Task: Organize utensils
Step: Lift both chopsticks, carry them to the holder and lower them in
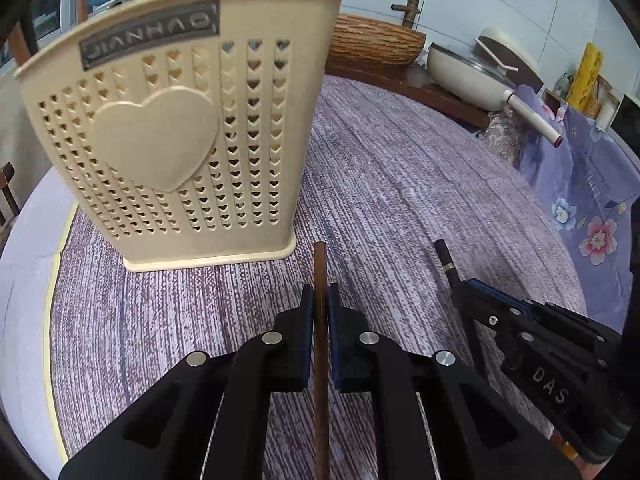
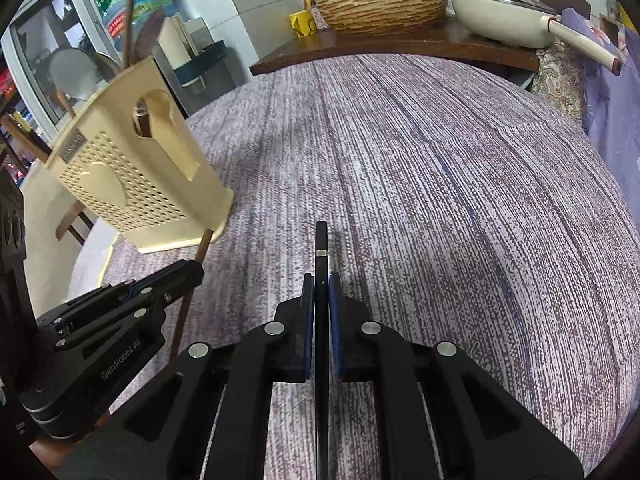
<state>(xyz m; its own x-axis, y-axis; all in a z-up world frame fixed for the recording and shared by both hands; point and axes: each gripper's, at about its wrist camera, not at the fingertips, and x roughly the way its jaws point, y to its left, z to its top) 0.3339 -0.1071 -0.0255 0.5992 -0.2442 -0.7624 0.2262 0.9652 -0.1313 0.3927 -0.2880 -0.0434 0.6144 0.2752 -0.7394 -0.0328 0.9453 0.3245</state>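
The cream utensil holder point(image 1: 176, 136) stands upright on the surface point(image 1: 400, 184), which is covered by a purple-and-white woven cloth; its perforated front bears a raised heart and a grey label. A dark handle shows in the slot on the holder's narrow side.

The left gripper point(image 1: 319, 300) sits just in front of the holder's base. Its jaws are clamped on a brown wooden chopstick point(image 1: 320, 264), whose tip projects forward and ends close to the holder's lower right corner, not touching it.

The right gripper point(image 2: 321, 288) is to the right of the holder and farther from it than the left one. Its jaws are clamped on a black chopstick point(image 2: 321, 240) with a thin metal band near the tip; the tip points out over bare cloth.

Beyond the holder, at the far edge of the surface, a woven basket point(image 1: 376, 40) and a cream pan point(image 1: 472, 72) rest on a dark wooden board.
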